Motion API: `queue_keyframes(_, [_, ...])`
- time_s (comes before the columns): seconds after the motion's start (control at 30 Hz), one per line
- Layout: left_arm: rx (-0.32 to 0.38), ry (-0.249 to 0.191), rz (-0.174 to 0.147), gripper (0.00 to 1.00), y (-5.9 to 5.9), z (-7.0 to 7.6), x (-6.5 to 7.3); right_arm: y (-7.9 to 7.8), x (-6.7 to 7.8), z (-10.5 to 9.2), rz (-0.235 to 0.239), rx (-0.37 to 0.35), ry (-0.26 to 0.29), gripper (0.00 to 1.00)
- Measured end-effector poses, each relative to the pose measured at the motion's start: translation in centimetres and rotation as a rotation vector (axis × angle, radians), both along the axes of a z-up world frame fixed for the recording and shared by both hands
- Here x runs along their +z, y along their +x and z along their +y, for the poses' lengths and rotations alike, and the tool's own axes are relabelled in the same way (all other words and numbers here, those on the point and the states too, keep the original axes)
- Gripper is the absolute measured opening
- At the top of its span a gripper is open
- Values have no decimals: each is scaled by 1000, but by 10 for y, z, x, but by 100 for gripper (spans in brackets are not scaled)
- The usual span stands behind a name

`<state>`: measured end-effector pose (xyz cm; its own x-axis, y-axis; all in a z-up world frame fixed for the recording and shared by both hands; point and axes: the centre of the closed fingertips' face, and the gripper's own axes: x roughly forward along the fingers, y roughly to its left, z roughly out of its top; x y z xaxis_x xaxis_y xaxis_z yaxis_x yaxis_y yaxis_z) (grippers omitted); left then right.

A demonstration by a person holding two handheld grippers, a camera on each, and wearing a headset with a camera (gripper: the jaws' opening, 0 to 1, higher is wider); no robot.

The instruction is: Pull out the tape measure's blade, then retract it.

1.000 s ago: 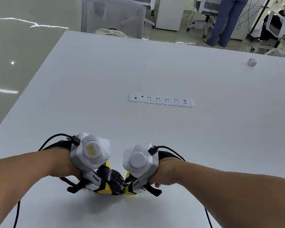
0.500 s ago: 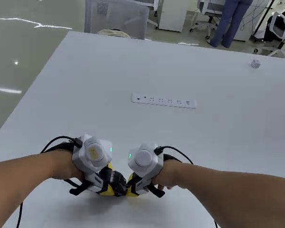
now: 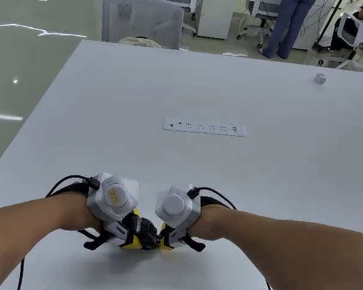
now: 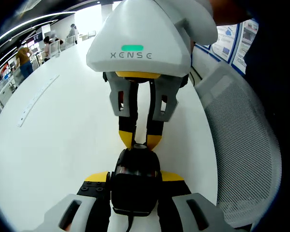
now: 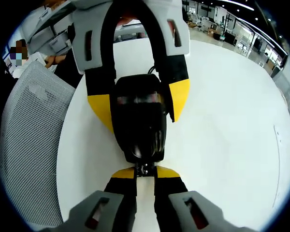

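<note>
A black tape measure (image 3: 147, 232) lies low over the white table (image 3: 169, 78), near its front edge. My left gripper (image 3: 136, 235) is shut on the case (image 4: 135, 183), with a yellow-tipped jaw on either side. My right gripper (image 3: 163, 237) faces it from the other side, almost touching. In the right gripper view my right gripper (image 5: 144, 172) is shut on the small metal hook (image 5: 144, 168) at the mouth of the case (image 5: 137, 121). No length of blade shows between hook and case. In the left gripper view the right gripper (image 4: 139, 141) pinches at the case's front.
A white power strip (image 3: 204, 128) lies mid-table and a small grey object (image 3: 319, 78) sits far right. A white mesh chair (image 4: 241, 145) stands just off the near table edge. People and office chairs (image 3: 290, 24) are beyond the far edge.
Both grippers stay close together around the tape measure, with the same grip. Only the head camera has shifted a little.
</note>
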<state>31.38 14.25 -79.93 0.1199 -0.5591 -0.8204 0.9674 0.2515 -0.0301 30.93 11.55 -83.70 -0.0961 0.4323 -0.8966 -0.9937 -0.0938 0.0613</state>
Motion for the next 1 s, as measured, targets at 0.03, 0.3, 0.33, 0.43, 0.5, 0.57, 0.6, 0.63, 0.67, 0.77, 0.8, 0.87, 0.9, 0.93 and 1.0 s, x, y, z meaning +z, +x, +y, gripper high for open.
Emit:
queue_keyframes(0.03, [1, -1, 0, 34, 0, 0, 0, 1, -1, 0, 0, -1, -6, 11])
queue_keyframes(0.3, [5, -5, -1, 34, 1, 0, 0, 4, -3, -8, 0, -19, -22, 11])
queue_keyframes(0.33, [3, -5, -1, 34, 1, 0, 0, 4, -3, -8, 3, -21, -19, 11])
queue_keyframes(0.43, [6, -8, 3, 34, 1, 0, 0, 3, -3, -10, 8, -25, -19, 11])
queue_keyframes(0.5, [8, -10, 6, 34, 1, 0, 0, 4, -3, -11, 14, -32, -22, 11])
queue_keyframes(0.57, [8, -9, 5, 34, 1, 0, 0, 3, -2, -12, 13, -27, -22, 11])
queue_keyframes(0.6, [8, -9, 5, 34, 1, 0, 0, 3, -2, -12, 13, -26, -24, 11])
queue_keyframes(0.63, [10, -11, 5, 34, 1, 0, 0, 3, -2, -13, 13, -28, -23, 11])
queue_keyframes(0.67, [11, -11, 5, 34, 1, 0, 0, 3, -2, -13, 13, -27, -22, 11])
queue_keyframes(0.77, [13, -13, 8, 34, 1, 0, 0, 3, -1, -15, 10, -25, -22, 11])
queue_keyframes(0.8, [12, -12, 8, 34, 1, 0, 0, 2, -1, -15, 9, -25, -23, 11])
queue_keyframes(0.87, [12, -11, 8, 34, 1, 0, 0, 3, -1, -16, 7, -22, -24, 11])
queue_keyframes(0.9, [13, -12, 7, 34, 1, 0, 0, 3, -1, -16, 9, -22, -24, 11])
queue_keyframes(0.93, [12, -12, 7, 34, 1, 0, 0, 3, -1, -16, 11, -22, -24, 11])
queue_keyframes(1.0, [13, -13, 7, 34, 1, 0, 0, 3, -1, -16, 11, -20, -28, 11])
